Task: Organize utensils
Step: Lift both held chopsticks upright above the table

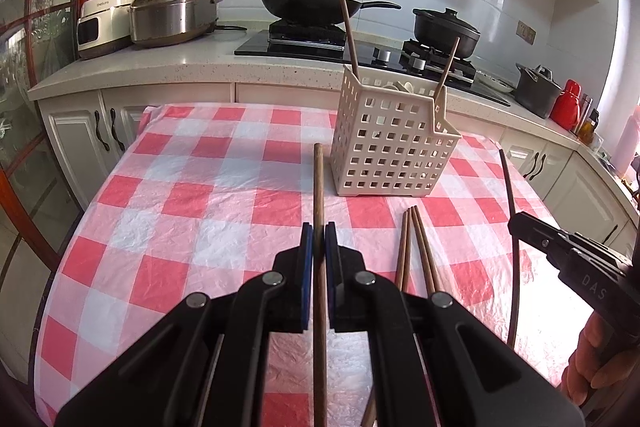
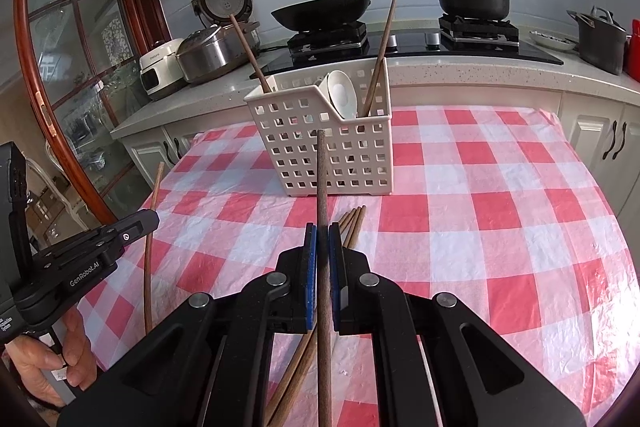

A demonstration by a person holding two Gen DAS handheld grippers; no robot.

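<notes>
- Left gripper (image 1: 319, 241), bottom centre of its own view: blue pads pinch one brown chopstick (image 1: 319, 187), tip pointing up-frame toward the basket.
- Right gripper (image 2: 322, 241), bottom centre of its own view: pads clamp one darker chopstick (image 2: 322, 179), tip overlapping the basket front in frame.
- So two chopsticks are held, one per gripper, both lifted off the cloth.
- One white perforated basket (image 1: 390, 151) stands on the checked tablecloth (image 1: 192, 187), centre-right in the left view, upper centre in the right view.
- Inside the basket: two chopsticks stand tilted, one at the left end (image 2: 248, 53), one at the right end (image 2: 380, 67); white spoons (image 2: 340, 95) sit between them, exact count unclear.
- Loose bundle of chopsticks (image 1: 416, 247) lies flat on the cloth below the basket; about four, hard to separate.
- Stove behind, upper frame: one wok (image 1: 304, 5), one lidded black pot (image 1: 446, 31).
- Upper left counter: two cookers visible, one open-lidded (image 1: 172, 13), one white (image 1: 104, 23).
- A hand (image 2: 52, 363) grips the left gripper's handle, lower left of the right view.
</notes>
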